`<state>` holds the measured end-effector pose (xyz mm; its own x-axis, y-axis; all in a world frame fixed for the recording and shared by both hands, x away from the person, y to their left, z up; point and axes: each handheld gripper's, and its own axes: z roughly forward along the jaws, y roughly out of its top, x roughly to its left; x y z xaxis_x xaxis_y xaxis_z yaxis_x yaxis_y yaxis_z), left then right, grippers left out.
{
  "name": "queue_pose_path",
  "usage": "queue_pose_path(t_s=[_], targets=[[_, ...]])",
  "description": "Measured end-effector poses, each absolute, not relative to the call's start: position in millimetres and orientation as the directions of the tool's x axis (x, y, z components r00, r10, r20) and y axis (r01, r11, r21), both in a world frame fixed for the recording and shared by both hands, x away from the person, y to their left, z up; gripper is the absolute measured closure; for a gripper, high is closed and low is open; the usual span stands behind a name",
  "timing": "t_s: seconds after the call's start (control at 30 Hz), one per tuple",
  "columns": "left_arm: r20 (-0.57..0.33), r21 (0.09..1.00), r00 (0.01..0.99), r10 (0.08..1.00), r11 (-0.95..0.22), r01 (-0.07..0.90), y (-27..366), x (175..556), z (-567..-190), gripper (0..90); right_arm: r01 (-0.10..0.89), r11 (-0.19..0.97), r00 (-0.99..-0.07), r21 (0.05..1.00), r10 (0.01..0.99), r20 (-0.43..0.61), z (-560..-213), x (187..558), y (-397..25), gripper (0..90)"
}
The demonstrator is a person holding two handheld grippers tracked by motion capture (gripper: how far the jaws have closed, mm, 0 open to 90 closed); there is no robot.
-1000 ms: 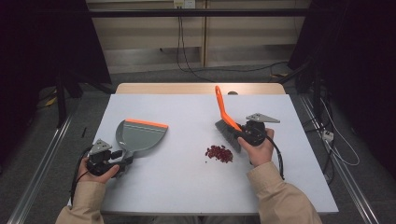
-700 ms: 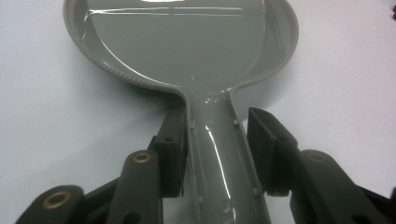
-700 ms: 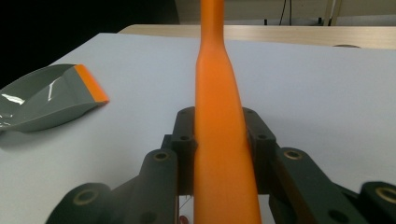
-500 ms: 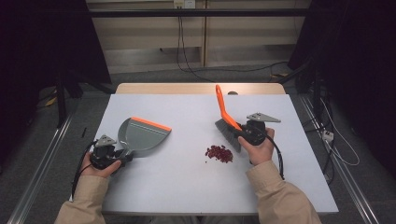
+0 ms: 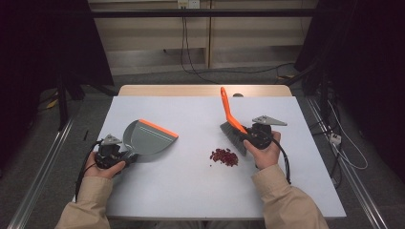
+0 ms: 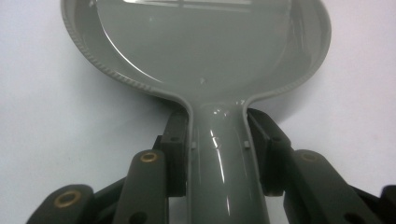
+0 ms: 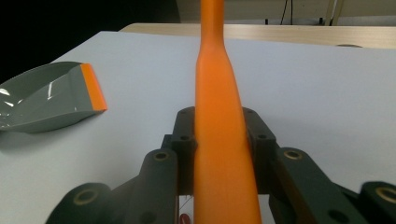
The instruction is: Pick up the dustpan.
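Left tongs (image 5: pixel 128 156): gripping the grey handle of the dustpan (image 5: pixel 145 138), one jaw pressing on each side of the handle in the left gripper view; lying near the desk's left edge in the person's left hand (image 5: pixel 102 164)

Dustpan: grey pan with an orange lip, sitting on the left half of the desk (image 5: pixel 191 191), its open lip facing right toward the crumbs; in the right gripper view the dustpan (image 7: pixel 44 95) is showing at the far left, pan resting on the surface

Right tongs (image 5: pixel 248 136): clamping the orange handle of the brush (image 5: pixel 231 121), jaws closing on either side of the handle in the right gripper view; the person's right hand (image 5: pixel 262 150) is holding them on the right half of the desk

Brush: handle pointing up and away toward the far edge, dark bristles standing just right of the crumbs

Crumbs (image 5: pixel 224 157): small dark red pile lying between dustpan and brush, well apart from the dustpan, close beside the bristles

Desk: white top, wooden strip along the far edge
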<state>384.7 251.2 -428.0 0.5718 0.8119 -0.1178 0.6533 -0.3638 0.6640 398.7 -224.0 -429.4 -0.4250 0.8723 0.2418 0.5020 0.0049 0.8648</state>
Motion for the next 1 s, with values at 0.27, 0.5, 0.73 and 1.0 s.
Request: queue_pose_path(t_s=[0.27,0.5,0.73,1.0], targets=[[-0.144,0.706,0.654,0.742,-0.386,0.594,244.0,377.1,-414.2,63.0,0.502,-0.005,-0.416,0.865,0.875,0.246,-428.7,397.8,-227.9,71.1],[-0.15,0.709,0.735,0.661,-0.446,0.547,237.2,367.3,-408.5,63.0,0.501,-0.002,-0.411,0.865,0.879,0.24,-429.1,398.2,-228.7,71.1],[-0.174,0.703,0.796,0.58,-0.493,0.513,223.8,359.7,-407.8,62.9,0.502,0.019,-0.411,0.865,0.885,0.219,-430.1,399.1,-227.5,71.1],[-0.193,0.687,0.846,0.498,-0.547,0.479,201.7,354.9,-414.6,62.8,0.505,0.039,-0.406,0.862,0.892,0.198,-430.5,399.2,-230.1,71.1]])
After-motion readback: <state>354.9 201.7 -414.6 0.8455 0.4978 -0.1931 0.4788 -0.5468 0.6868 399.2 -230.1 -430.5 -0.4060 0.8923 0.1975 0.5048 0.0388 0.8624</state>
